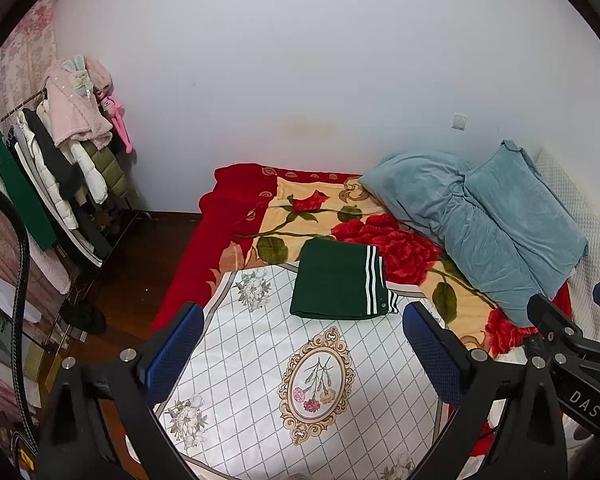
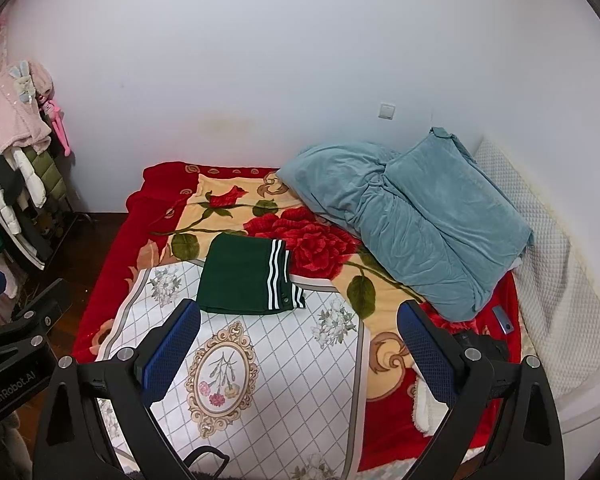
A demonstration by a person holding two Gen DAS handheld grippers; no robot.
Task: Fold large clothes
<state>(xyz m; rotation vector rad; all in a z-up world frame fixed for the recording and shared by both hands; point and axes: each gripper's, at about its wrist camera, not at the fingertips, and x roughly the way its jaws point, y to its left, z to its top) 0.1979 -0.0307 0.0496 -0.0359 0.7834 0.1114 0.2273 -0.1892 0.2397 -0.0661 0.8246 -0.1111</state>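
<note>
A dark green garment with white stripes (image 1: 340, 280) lies folded into a flat rectangle at the far edge of a white patterned cloth (image 1: 260, 360) on the bed. It also shows in the right wrist view (image 2: 244, 278), on the same cloth (image 2: 284, 380). My left gripper (image 1: 304, 344) is open and empty, held above the cloth short of the garment. My right gripper (image 2: 299, 340) is open and empty too, at about the same distance. The right gripper shows at the right edge of the left wrist view (image 1: 572, 332), the left gripper at the left edge of the right wrist view (image 2: 16, 320).
A red rose blanket (image 1: 380, 232) covers the bed. A blue-grey quilt (image 1: 492, 220) is piled at the back right against a white padded headboard (image 2: 560, 280). A clothes rack (image 1: 56, 168) with hanging coats stands at the left on the wooden floor. A white wall is behind.
</note>
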